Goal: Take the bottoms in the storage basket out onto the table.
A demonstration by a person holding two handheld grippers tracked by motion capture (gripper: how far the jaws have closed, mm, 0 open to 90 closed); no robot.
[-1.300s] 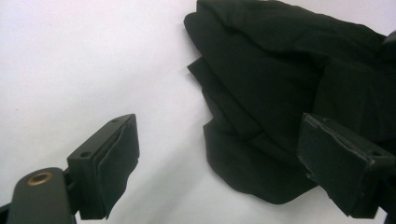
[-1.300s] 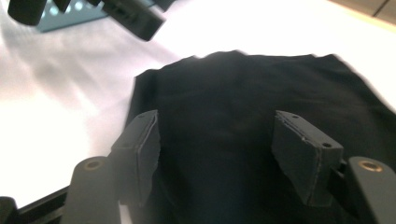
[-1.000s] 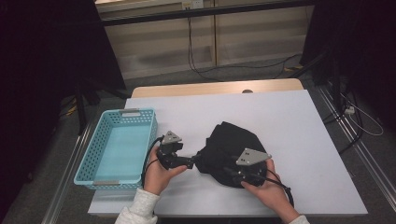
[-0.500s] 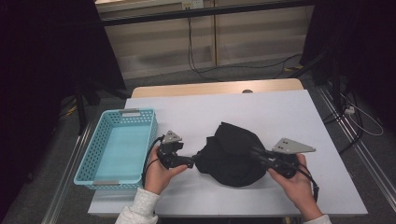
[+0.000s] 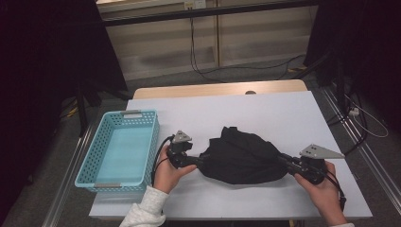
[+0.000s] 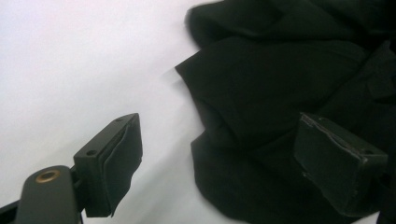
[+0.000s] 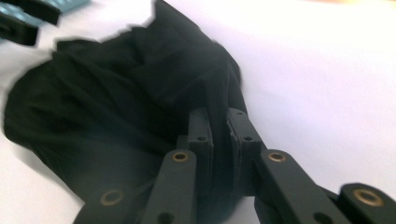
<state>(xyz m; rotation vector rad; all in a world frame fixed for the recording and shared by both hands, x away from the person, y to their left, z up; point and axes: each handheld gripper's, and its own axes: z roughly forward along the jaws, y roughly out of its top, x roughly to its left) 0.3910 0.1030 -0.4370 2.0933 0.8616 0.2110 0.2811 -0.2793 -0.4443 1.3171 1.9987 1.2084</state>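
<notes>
The white table (image 5: 283,118) is seen from above, with the blue basket (image 5: 118,149) set along its left edge, unmoved since the earlier frames. The black garment (image 5: 241,161) is laid on the near half of the surface, roughly midway between the left and right edges; compared with a second ago it is spread wider and flatter, its right end being drawn out towards the right edge into a taut point. The right gripper (image 5: 285,160) is held near the front right corner, further right than it was a second ago, when it was pressed against the bundle. Its jaws have just been closing and are now clamped on a fold of the cloth, which is seen pinched between the pads in the right gripper view (image 7: 222,135). The left gripper (image 5: 201,161) is kept at the left end of the garment, in much the same spot as before. In the left gripper view (image 6: 219,158) its jaws are spread wide: one pad is seen over bare table and the other over the cloth, with the edge of the garment lying between them and nothing pressed. The basket's inside is seen bare.
</notes>
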